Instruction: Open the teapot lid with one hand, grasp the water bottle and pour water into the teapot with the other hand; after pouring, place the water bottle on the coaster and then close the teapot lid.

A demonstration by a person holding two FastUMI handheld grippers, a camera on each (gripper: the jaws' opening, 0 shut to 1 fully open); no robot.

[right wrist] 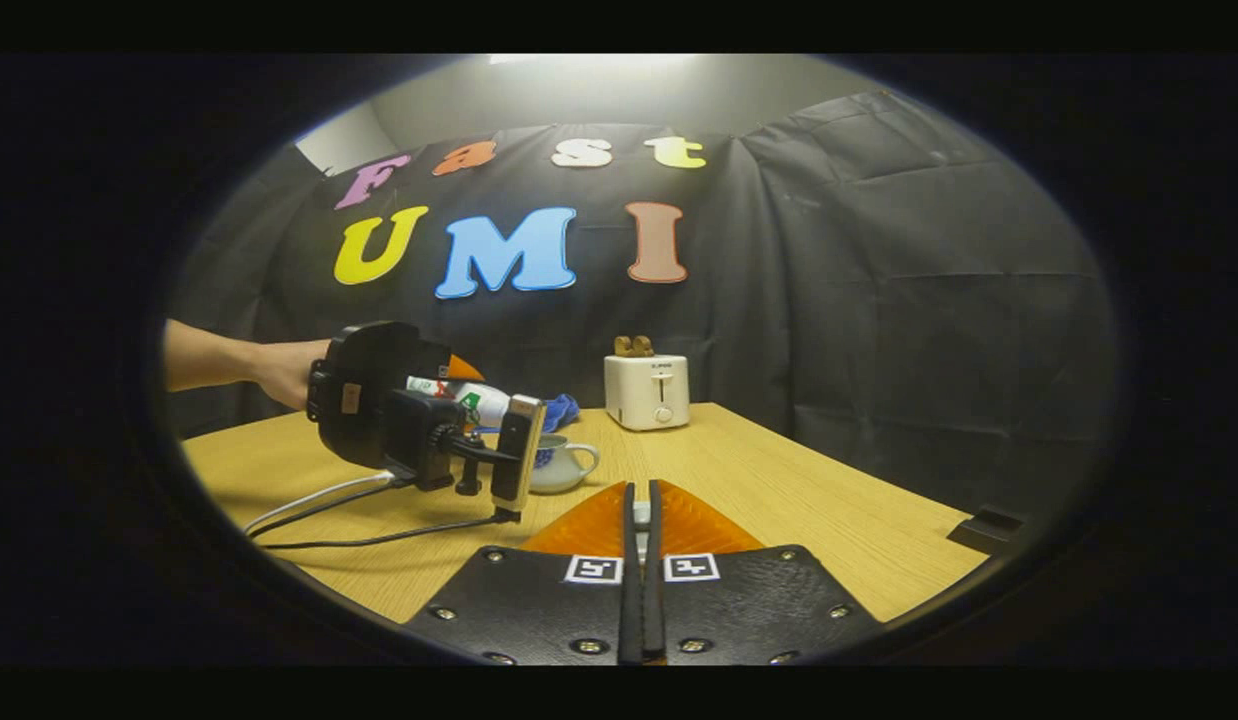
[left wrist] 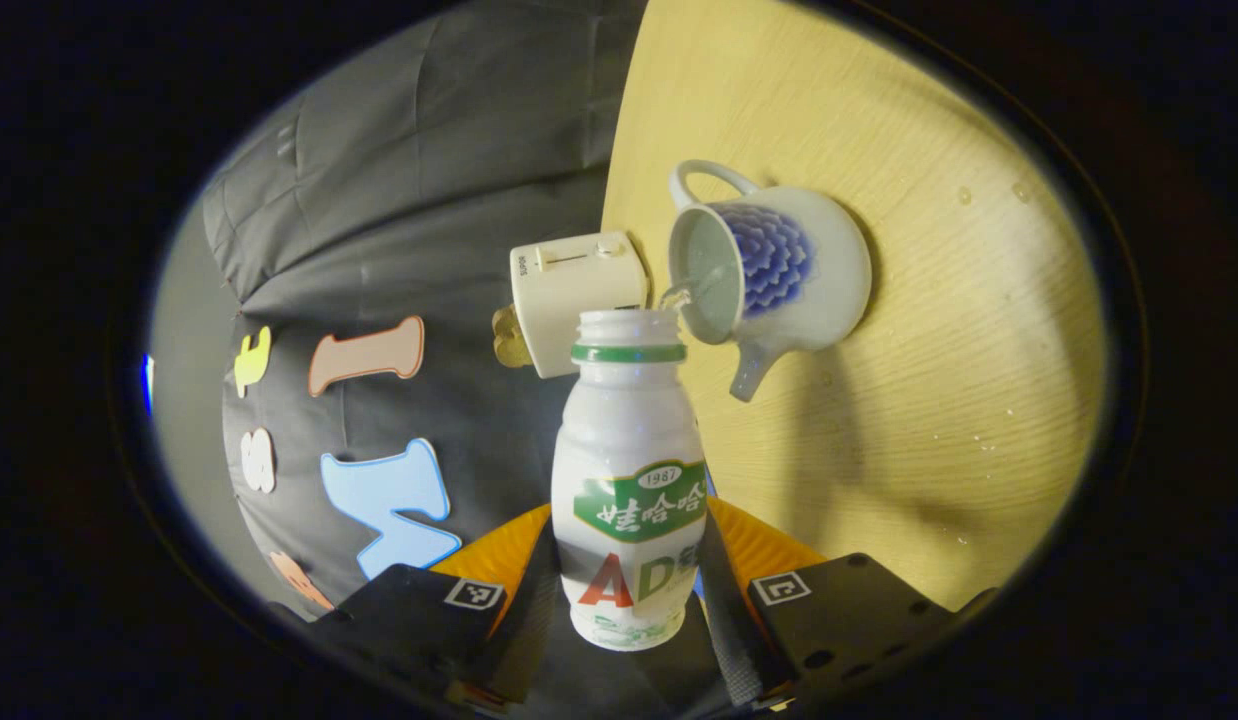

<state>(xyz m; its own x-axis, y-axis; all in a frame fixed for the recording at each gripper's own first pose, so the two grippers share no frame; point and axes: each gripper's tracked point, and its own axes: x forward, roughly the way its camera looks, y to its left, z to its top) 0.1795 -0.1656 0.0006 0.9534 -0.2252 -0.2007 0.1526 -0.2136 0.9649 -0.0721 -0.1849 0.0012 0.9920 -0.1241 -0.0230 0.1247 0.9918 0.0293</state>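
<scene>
My left gripper [left wrist: 629,525] is shut on a white plastic water bottle [left wrist: 629,450] with a green label, gripping its lower body. The bottle is tipped, and a thin stream of water runs from its open mouth into the teapot [left wrist: 779,270]. The teapot is white with a blue pattern, stands lidless on the wooden table [left wrist: 929,400], and has its spout towards me. The right gripper view shows a hand holding the left gripper [right wrist: 419,420], with the bottle [right wrist: 474,400] tilted over the teapot [right wrist: 564,462]. My right gripper [right wrist: 641,495] hovers above the table, its fingers almost together around a small pale piece that looks like the teapot lid [right wrist: 640,515].
A white toaster [right wrist: 647,390] with bread in it stands at the back of the table [right wrist: 779,480], close behind the teapot. The left gripper's cables [right wrist: 329,500] trail across the table. A dark flat thing [right wrist: 989,528] lies at the table's right edge.
</scene>
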